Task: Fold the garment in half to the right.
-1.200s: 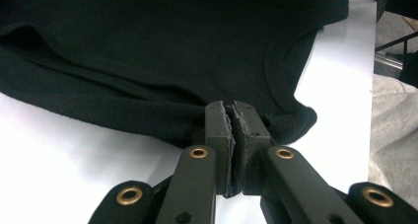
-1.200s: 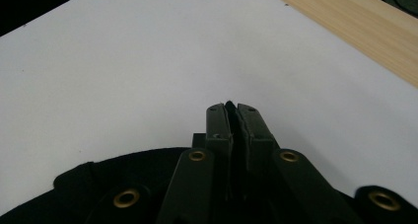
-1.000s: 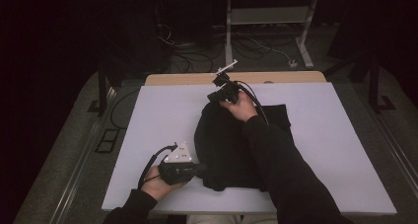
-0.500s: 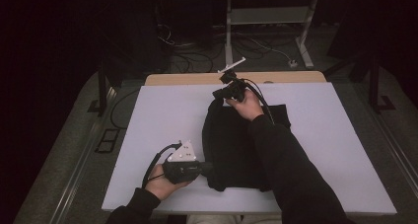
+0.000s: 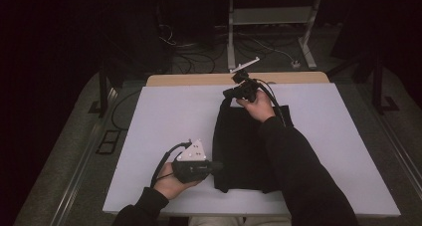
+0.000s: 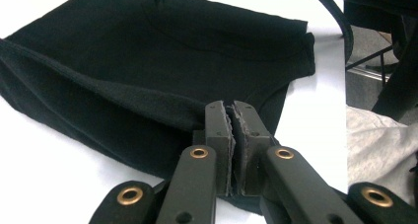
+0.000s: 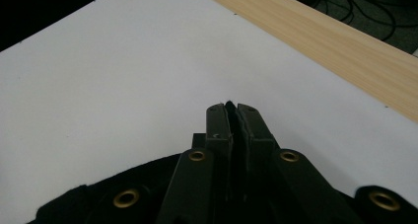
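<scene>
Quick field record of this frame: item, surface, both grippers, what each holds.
item: black garment, lying partly folded
surface: white table, wooden strip along far edge
left gripper: shut on garment at its near left edge
right gripper: shut on garment at its far edge; a sliver of cloth shows between the pads
arms: right sleeve lies across the garment

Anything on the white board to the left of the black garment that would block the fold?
Nothing visible. Both claws, left claw and right claw, are shut on the black garment's left edge, and the white board beside it is bare.
</scene>
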The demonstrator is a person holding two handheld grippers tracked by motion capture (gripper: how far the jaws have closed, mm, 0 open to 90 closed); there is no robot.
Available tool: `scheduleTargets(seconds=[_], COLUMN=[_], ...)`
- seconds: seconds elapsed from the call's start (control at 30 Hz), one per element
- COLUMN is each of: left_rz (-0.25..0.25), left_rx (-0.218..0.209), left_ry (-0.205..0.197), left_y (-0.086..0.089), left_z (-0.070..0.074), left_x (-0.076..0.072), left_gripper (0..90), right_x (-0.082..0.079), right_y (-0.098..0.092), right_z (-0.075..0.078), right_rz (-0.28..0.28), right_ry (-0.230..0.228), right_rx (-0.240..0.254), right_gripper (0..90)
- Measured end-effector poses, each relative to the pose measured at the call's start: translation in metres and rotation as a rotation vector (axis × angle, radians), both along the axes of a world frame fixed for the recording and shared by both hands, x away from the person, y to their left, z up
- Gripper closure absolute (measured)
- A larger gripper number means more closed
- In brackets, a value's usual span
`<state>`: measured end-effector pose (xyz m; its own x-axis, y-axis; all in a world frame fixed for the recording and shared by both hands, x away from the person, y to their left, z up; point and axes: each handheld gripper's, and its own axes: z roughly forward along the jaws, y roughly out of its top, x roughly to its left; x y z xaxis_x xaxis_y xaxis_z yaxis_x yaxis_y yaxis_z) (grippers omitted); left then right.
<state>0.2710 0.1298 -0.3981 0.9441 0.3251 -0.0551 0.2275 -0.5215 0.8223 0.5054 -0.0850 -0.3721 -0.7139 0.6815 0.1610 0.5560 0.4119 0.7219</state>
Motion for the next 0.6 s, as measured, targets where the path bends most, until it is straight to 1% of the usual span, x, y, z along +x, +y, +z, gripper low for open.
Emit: scheduleTargets(seconds=[0.13,0.33,0.43,0.6], left_rz=[-0.011,-0.035,-0.052,-0.069], left_rx=[-0.002,0.003,0.008,0.001], left_ry=[-0.006,0.0,-0.004,-0.007], left_y=[-0.007,-0.019,-0.027,-0.04], left_z=[0.002,0.004,0.005,0.009], left_x=[0.001,0.004,0.005,0.007], left_gripper=[84.7,84.7,84.7,84.7], right_x=[-0.002,-0.005,-0.004,-0.005], right_y=[-0.009,-0.021,-0.028,-0.038], right_z=[0.002,0.005,0.008,0.011], right_rz=[-0.012,-0.016,-0.025,-0.041], right_ry=[0.001,-0.008,-0.009,-0.011], right_rx=[0.021,0.028,0.038,0.051], right_gripper=[83.2,83.2,83.2,83.2])
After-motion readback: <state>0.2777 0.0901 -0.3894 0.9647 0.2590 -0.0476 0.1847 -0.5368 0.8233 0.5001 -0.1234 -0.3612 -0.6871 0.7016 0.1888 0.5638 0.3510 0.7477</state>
